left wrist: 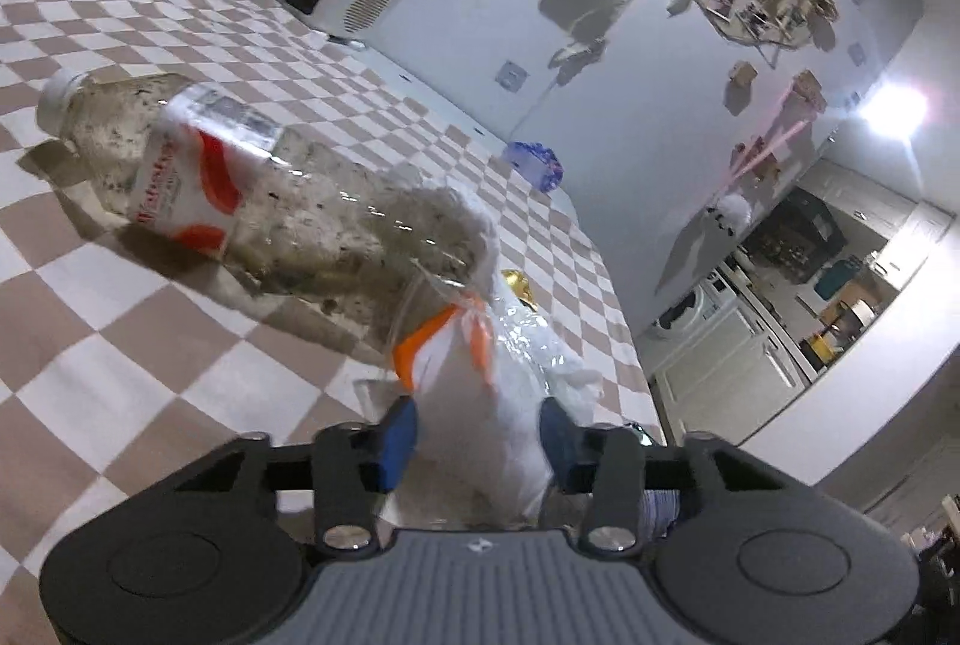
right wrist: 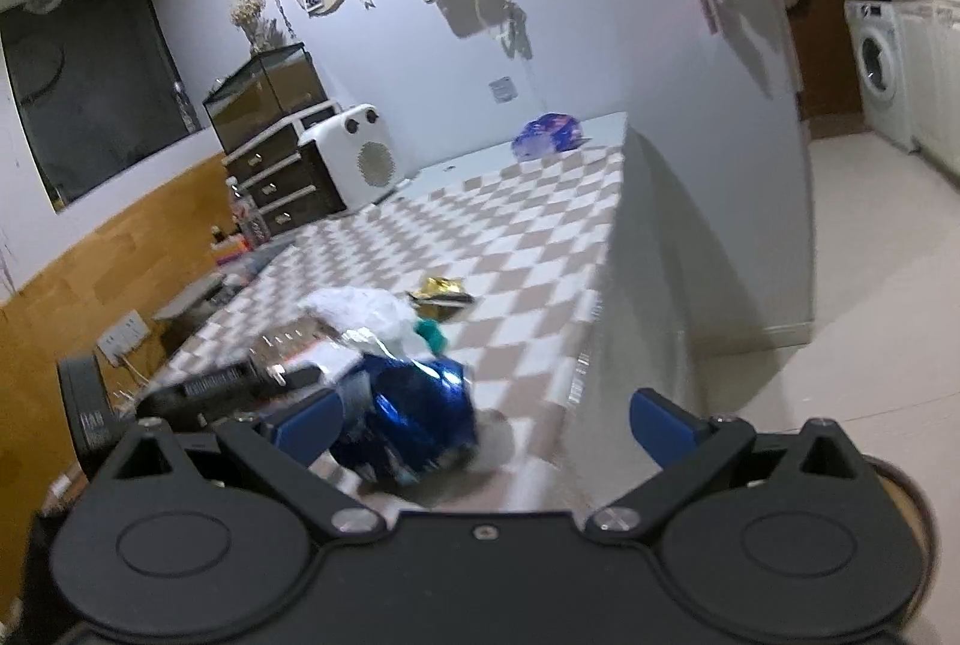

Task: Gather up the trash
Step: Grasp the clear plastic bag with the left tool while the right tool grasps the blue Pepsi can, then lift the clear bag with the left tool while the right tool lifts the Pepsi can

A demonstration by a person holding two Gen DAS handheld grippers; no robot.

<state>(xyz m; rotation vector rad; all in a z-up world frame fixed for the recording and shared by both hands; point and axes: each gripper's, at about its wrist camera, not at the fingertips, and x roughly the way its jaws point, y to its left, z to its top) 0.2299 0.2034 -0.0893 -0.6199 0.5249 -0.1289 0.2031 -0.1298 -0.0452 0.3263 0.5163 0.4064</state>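
While the left claw [left wrist: 477,432] pinches a white plastic bag [left wrist: 474,405] between its blue pads, the right claw [right wrist: 486,426] stands wide apart with nothing held, a crumpled blue wrapper [right wrist: 414,420] lying on the table [right wrist: 528,237] near its left pad. Beyond the bag lies a dirty bottle [left wrist: 252,189] on its side; farther off sit a gold wrapper [right wrist: 441,291] and a purple packet [right wrist: 549,135].

The left gripper [left wrist: 477,432] is closed on a white plastic bag [left wrist: 474,405] with orange trim. A dirty plastic bottle [left wrist: 258,189] lies on the checkered table [left wrist: 120,345], touching the bag. A blue wrapper [left wrist: 534,163] sits at the table's far edge.
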